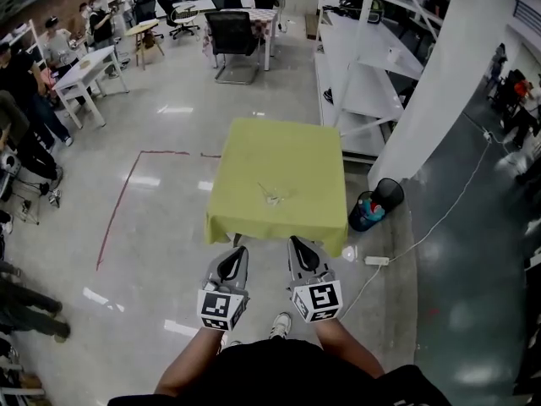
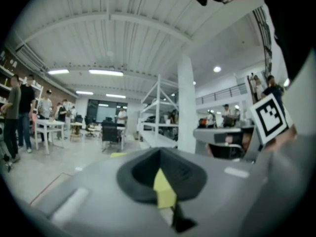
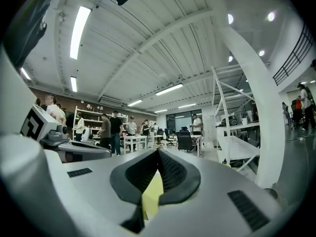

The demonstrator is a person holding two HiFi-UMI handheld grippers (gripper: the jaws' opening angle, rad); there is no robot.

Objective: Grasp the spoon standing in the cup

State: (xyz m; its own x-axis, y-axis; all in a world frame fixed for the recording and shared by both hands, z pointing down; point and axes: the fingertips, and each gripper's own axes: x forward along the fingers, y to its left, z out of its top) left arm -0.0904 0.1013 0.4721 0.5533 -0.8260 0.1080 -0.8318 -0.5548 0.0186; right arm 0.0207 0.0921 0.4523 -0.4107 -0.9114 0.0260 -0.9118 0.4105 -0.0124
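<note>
Hanging short of the table (image 1: 254, 155) with a bin (image 1: 389, 194) beside, left gripper (image 1: 236, 252) and right gripper (image 1: 297, 244) clench empty fingers

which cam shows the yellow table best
The head view: it looks down on the whole yellow table, cloth edges included. The left and right gripper views show only a sliver of yellow between their shut jaws.
</note>
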